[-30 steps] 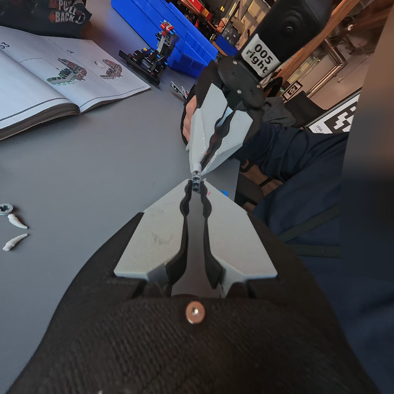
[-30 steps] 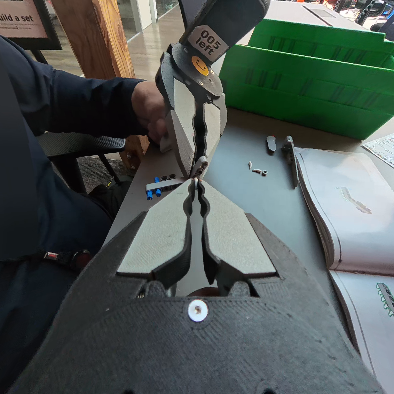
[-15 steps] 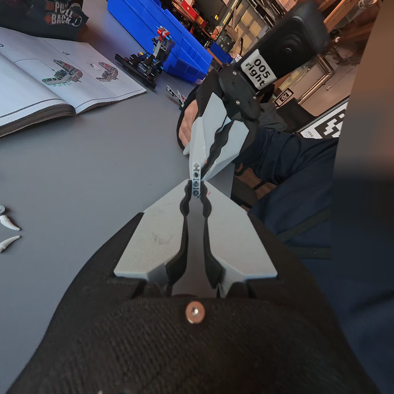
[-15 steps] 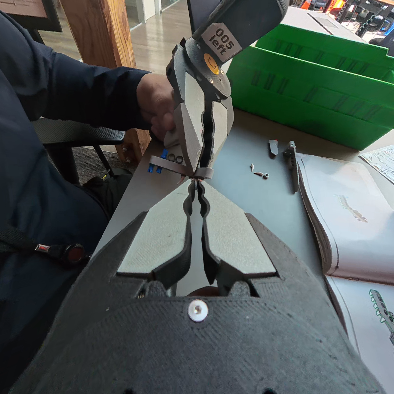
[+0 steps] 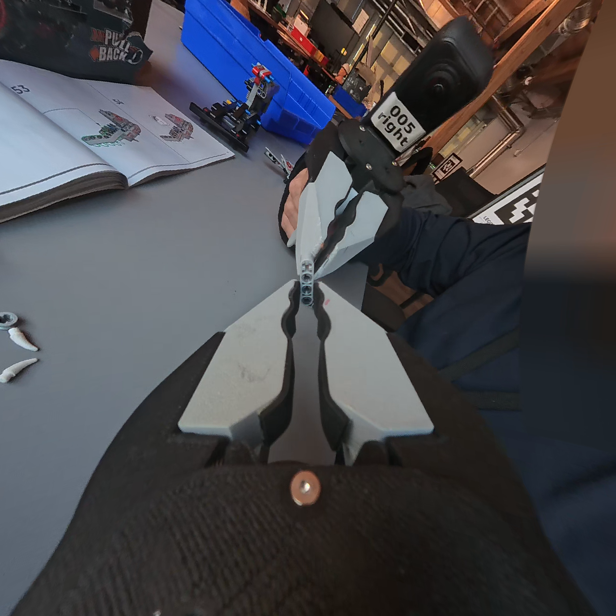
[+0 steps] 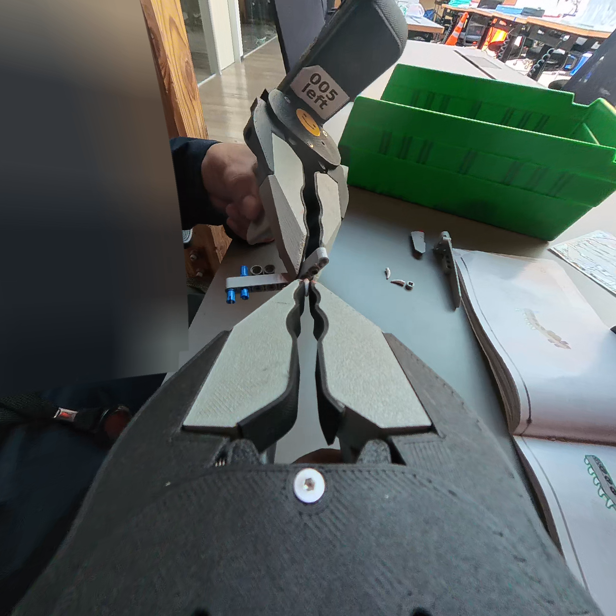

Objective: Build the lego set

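A: Quickly, left gripper [image 5: 306,293] state?

B: Clamped on a short grey beam [image 5: 306,281], pin holes facing the camera, held up off the table [image 5: 166,250]. Looks like it's presented that way so a hole is reachable.

A: Right gripper [image 6: 307,287]?

B: Pinched together on a tiny white tooth [image 6: 305,289], tip pointing at the beam. From the left wrist view the right one comes down from above and meets the beam's top end. Touching or just short, can't tell.

A: Step?

B: My guess: seating the tooth into the beam. One gripper braces, the other pushes.

A: Rest of the set, relative to the beam?

B: Just behind it on the table edge, a long grey beam [image 6: 256,282] with two blue pins [image 6: 236,293] and two small rings [image 6: 261,269]. Further out by the booklet [image 5: 100,140]: two more teeth [image 5: 20,356] and a round bush [image 5: 7,320], probably staged for the same step. Beyond the booklet, a partly built black model [image 5: 240,113] against a blue bin [image 5: 253,73]. Green bin [image 6: 483,160] is past the booklet's other side.

A: Risk?

B: Tooth is tiny and barely gripped at the tips; off-axis push could flick it out.

A: Progress?

B: Mid-build, subassembly not yet joined to the model.
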{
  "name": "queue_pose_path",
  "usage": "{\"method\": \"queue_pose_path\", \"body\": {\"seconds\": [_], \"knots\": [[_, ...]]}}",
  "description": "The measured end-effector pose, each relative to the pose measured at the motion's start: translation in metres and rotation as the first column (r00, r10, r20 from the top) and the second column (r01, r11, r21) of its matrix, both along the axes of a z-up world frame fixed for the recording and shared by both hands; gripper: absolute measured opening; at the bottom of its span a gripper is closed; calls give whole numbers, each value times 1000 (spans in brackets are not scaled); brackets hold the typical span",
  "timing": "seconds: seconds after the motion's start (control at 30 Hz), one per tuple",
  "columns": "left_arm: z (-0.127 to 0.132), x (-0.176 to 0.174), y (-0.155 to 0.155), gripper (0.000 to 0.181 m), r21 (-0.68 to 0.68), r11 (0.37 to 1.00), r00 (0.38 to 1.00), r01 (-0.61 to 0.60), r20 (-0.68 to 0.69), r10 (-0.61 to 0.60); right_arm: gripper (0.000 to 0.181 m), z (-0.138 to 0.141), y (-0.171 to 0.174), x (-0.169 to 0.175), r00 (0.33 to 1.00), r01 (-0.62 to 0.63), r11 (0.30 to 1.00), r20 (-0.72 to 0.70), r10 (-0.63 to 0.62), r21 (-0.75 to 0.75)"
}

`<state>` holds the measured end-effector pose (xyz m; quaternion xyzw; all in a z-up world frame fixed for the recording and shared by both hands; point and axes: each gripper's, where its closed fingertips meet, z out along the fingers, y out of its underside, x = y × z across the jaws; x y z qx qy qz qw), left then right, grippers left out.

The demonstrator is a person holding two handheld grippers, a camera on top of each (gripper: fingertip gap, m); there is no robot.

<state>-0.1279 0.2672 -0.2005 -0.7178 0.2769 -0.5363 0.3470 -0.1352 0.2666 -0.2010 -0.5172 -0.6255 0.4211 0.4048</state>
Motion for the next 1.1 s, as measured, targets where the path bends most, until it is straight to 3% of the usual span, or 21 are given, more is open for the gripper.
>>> {"method": "queue_pose_path", "body": {"seconds": [0.53, 1.1], "knots": [[4, 1, -7, 5, 14, 1000, 1000, 14, 20, -14, 0, 6, -6, 1, 1000, -2, 987, -28, 6, 160], [7, 5, -18, 5, 8, 995, 994, 99, 48, -100, 0, 8, -18, 3, 991, -109, 983, -57, 118, 151]]}}
